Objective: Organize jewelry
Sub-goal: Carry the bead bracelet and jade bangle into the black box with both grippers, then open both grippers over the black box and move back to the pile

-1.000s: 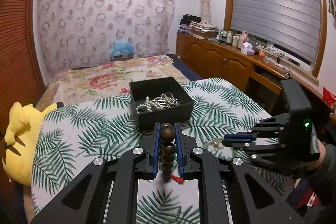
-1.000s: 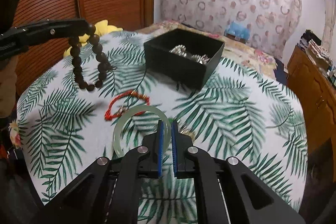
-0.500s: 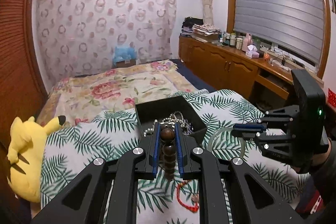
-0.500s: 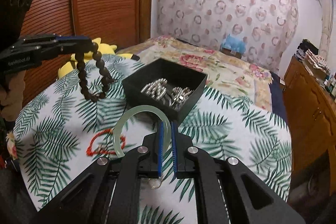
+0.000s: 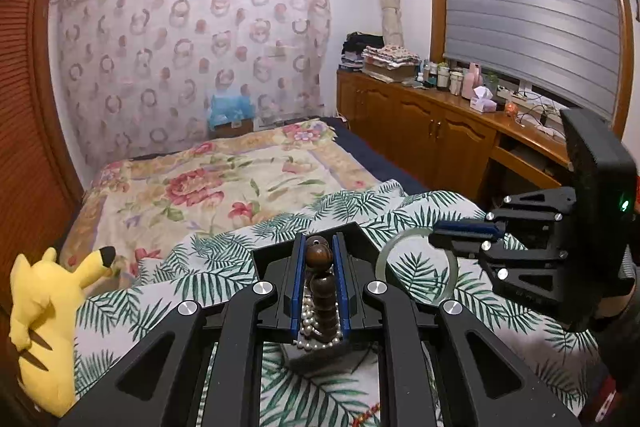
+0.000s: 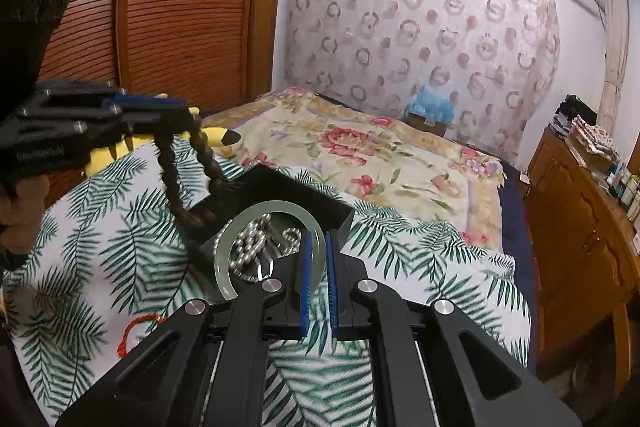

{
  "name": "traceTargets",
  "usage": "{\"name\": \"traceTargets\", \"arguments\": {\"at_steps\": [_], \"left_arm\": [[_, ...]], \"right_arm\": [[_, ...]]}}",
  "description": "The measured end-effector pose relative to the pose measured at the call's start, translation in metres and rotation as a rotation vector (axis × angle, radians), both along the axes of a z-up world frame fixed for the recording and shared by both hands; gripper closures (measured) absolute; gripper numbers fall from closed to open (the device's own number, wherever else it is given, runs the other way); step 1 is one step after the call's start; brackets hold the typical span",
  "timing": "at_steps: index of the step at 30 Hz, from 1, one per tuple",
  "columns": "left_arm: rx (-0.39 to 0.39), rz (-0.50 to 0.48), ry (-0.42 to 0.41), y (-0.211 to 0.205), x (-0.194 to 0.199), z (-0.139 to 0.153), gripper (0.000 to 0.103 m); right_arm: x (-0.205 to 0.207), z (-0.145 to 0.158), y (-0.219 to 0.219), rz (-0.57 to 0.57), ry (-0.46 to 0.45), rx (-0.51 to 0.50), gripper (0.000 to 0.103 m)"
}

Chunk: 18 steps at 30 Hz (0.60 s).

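Right wrist view: right gripper [image 6: 317, 251] clamped on green bangle [image 6: 256, 217] above black box [image 6: 280, 187] of pearls [image 6: 256, 243]. Left gripper [image 5: 316, 247] nipped on brown bead bracelet [image 5: 320, 279] hanging over box rim. Gripper label blurred, unreadable. Red cord [image 6: 136, 331] on palm-print cloth [image 6: 100, 247].

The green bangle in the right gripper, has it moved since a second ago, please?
Yes. The green bangle, clamped in the right gripper, has risen off the leaf-print cloth and now hangs over the black box.
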State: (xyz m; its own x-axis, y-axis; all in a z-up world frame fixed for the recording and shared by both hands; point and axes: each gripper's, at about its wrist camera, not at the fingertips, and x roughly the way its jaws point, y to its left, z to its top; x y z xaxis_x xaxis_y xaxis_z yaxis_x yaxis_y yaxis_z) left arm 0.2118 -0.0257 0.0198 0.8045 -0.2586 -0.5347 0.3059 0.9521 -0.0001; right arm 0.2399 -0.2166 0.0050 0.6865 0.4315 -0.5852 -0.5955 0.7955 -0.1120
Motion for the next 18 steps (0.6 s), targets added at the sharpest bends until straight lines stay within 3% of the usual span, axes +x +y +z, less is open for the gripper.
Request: {"name": "traceTargets", "arguments": {"at_steps": [7, 16, 18], "left_arm": [[0.005, 0.021, 0.058, -0.003, 0.026, -0.019, 0.089], [0.009, 0.109, 0.073, 0.024, 0.026, -0.034, 0.054], [0.016, 0.148, 0.070, 0.032, 0.024, -0.037, 0.029]], "right_arm": [[0.017, 0.003, 0.006, -0.007, -0.012, 0.002, 0.095], [0.031, -0.009, 0.021, 0.019, 0.030, 0.040, 0.095], [0.034, -0.012, 0.027, 0.028, 0.039, 0.041, 0.095]]}}
